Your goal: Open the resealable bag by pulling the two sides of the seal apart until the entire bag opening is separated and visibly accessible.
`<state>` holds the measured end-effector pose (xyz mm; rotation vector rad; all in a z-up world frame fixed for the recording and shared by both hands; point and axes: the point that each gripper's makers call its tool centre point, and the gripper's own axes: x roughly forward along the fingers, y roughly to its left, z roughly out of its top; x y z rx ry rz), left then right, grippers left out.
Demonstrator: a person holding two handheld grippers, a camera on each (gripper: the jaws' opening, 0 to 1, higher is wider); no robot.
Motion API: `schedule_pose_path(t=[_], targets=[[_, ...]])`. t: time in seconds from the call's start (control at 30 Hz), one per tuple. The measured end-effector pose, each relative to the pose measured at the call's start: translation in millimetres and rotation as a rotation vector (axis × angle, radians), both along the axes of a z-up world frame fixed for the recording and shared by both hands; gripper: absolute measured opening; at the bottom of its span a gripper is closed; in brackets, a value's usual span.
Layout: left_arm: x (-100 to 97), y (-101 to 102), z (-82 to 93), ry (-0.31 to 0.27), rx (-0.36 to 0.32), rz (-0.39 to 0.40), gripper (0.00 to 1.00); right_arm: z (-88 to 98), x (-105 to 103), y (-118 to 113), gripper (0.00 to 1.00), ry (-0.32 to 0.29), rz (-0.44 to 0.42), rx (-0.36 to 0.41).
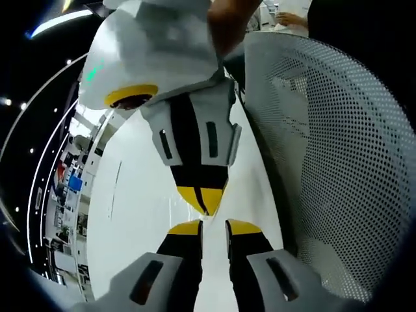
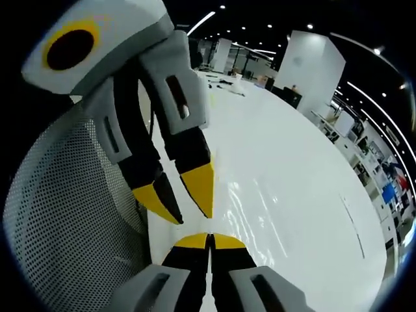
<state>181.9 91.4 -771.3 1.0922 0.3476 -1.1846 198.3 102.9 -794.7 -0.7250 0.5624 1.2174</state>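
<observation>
Faint glossy streaks [image 2: 250, 205] lie on the white table [image 2: 292, 156] just beyond the jaws. They may be the clear bag, but I cannot make out its edges. My right gripper [image 2: 209, 242] has its yellow tips pressed together, with nothing visible between them. In the left gripper view, the right gripper [image 1: 205, 200] points down at my left gripper [image 1: 214, 227], tip to tip and a little apart. My left gripper stands open with a narrow gap. From the right gripper view, the left gripper [image 2: 182, 205] also has its tips spread.
A white mesh chair back [image 1: 338, 162] stands close beside both grippers, also seen as the mesh chair back [image 2: 65, 208] on the left. A hand [image 1: 224, 19] holds the right gripper. Shelves [image 2: 390, 182] line the room beyond the table's far edge.
</observation>
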Motion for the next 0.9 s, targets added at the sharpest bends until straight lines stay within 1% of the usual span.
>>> schedule_pose_path(t=[0.17, 0.33, 0.6, 0.73, 0.9], targets=[[1.4, 0, -8.3, -0.006, 0.026, -0.004, 0.09, 3.1, 0, 3, 0.00, 0.008, -0.005, 0.018], [2.6, 3, -10.8, 0.004, 0.026, 0.008, 0.08, 5.1, -2, 7, 0.00, -0.001, 0.006, 0.017], [5.3, 11, -17.6, 0.003, 0.051, 0.040, 0.01, 9.2, -5, 12, 0.00, -0.004, 0.019, 0.037], [6.8, 12, -17.3, 0.003, 0.047, 0.051, 0.01, 11.0, -4, 13, 0.00, -0.009, 0.022, 0.043], [5.9, 9, -17.8, 0.027, 0.015, 0.066, 0.00, 13.3, 0, 11, 0.00, -0.019, 0.014, 0.043]])
